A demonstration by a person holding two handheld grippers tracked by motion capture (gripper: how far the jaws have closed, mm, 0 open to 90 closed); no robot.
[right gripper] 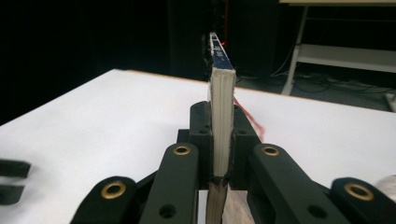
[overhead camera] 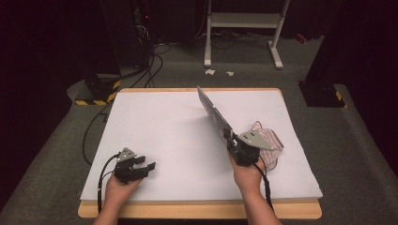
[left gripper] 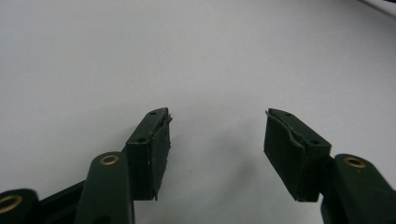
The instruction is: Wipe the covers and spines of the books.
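Item: book, thin, with a pale patterned cover, a dark blue spine and cream page edges. Position: lifted off the table, standing on edge and tilted, running from the right gripper toward 11 o'clock, its far corner reaching up near the back edge of the white table cover. In the right gripper view the book is edge-on, rising straight up between the two black jaws, which press on it from either side. Item: right gripper, at roughly 4 o'clock from the table's centre, pinching the near end of the book; a grey three-cornered plate rides on top, and a cable trails back along the person's right hand. Item: left gripper, at about 7 o'clock, near the front edge, held low over the white surface in the person's left hand; its jaws stand spread with nothing between them, bare white surface showing in the gap in the left gripper view, pads free of contact. Item: folded cloth, pinkish with stripes, lying flat on the table cover just to the right of the right gripper, at about 3 o'clock, partly hidden beneath the grey plate. The two grippers are well apart.
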